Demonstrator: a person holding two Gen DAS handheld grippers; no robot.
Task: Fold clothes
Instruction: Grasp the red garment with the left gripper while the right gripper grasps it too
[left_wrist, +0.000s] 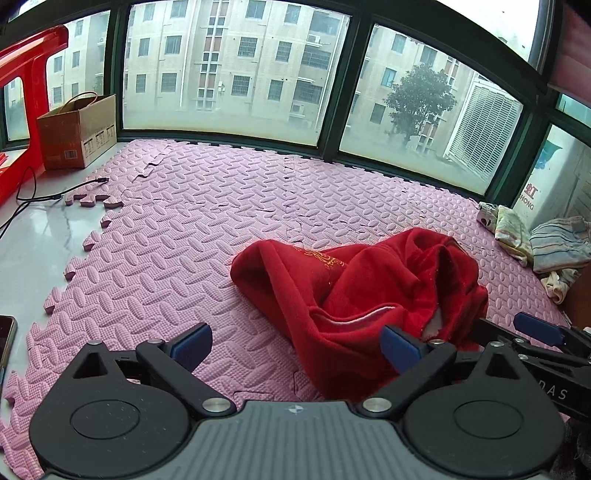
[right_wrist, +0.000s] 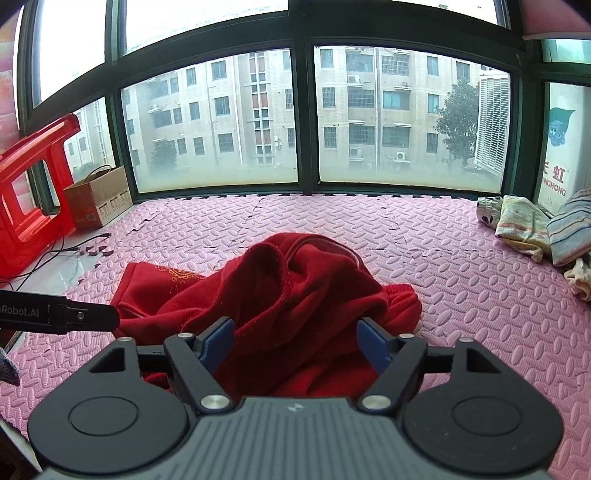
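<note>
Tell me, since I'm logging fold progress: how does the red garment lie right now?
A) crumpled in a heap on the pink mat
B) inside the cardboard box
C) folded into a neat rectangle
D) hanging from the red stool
A: the red garment sits bunched and wrinkled on the pink mat, with both grippers open around its near edge.

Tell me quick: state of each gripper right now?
Left gripper: open, holding nothing, beside the crumpled red garment.
Right gripper: open, fingers either side of the red garment, not closed on it.

Home bay window; foam mat (left_wrist: 207, 229)
</note>
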